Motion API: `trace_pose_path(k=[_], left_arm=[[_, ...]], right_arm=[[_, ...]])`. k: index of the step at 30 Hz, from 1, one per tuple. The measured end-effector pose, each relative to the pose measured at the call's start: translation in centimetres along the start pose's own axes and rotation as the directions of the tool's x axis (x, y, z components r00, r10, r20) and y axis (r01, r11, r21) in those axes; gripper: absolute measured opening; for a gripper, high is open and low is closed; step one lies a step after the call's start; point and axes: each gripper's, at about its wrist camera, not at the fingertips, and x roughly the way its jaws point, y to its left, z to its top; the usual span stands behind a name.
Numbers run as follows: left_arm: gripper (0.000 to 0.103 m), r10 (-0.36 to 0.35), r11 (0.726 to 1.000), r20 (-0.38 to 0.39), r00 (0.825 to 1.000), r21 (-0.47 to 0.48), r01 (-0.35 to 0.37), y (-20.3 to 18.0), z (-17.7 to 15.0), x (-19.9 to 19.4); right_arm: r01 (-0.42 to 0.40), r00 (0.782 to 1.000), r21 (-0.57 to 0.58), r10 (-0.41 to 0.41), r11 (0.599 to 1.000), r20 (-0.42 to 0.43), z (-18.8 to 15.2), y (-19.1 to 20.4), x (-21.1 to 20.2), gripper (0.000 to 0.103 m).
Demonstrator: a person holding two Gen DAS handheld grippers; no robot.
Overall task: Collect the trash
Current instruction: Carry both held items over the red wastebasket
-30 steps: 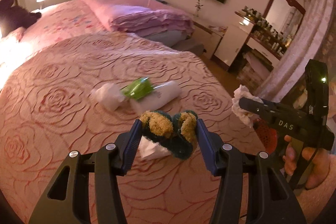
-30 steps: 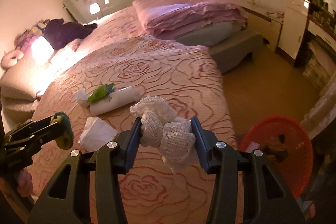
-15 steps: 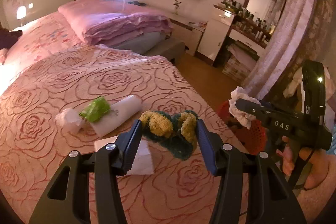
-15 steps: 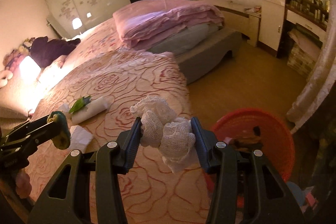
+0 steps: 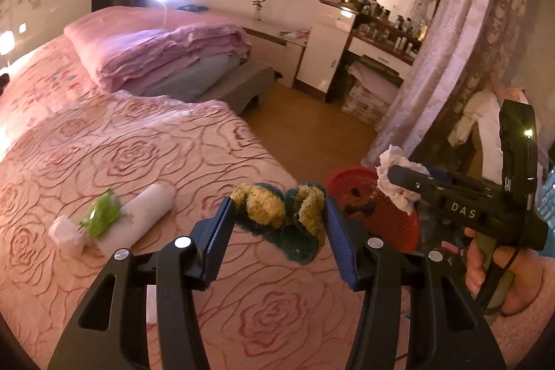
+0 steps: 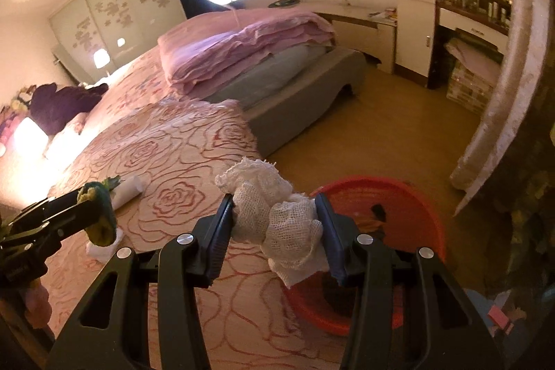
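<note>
My left gripper is shut on a green and yellow scrubbing sponge, held above the bed's corner. My right gripper is shut on a crumpled white gauze cloth, held near the rim of a red basket on the floor beside the bed. The basket shows behind the sponge in the left wrist view, with dark scraps inside. On the bed lie a white tube, a green wrapper and a white tissue wad.
The bed has a pink rose-patterned cover and a folded pink quilt at the far end. A white cabinet and dresser stand by the far wall. A curtain hangs right of the basket.
Both grippers have swung right, from over the bed towards the bed's edge and the red basket. Each keeps its hold. The items on the bed have slid left in view.
</note>
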Motion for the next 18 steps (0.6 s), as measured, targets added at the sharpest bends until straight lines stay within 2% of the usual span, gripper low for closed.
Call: trace_pose_path(k=[10,18], left_arm=[[0.05,-0.062,0.996,-0.04,0.997,0.063,0.065,-3.6,1.5,2.9],[0.05,-0.106,0.988,-0.11,0.988,0.102,0.118,-6.7,2.0,6.5]], right_arm=[[0.061,0.998,0.082,-0.062,0.995,0.006,-0.4,-4.5,-0.5,0.046],[0.078,0.997,0.143,-0.075,0.987,-0.026,-1.3,-7.5,0.5,0.046]])
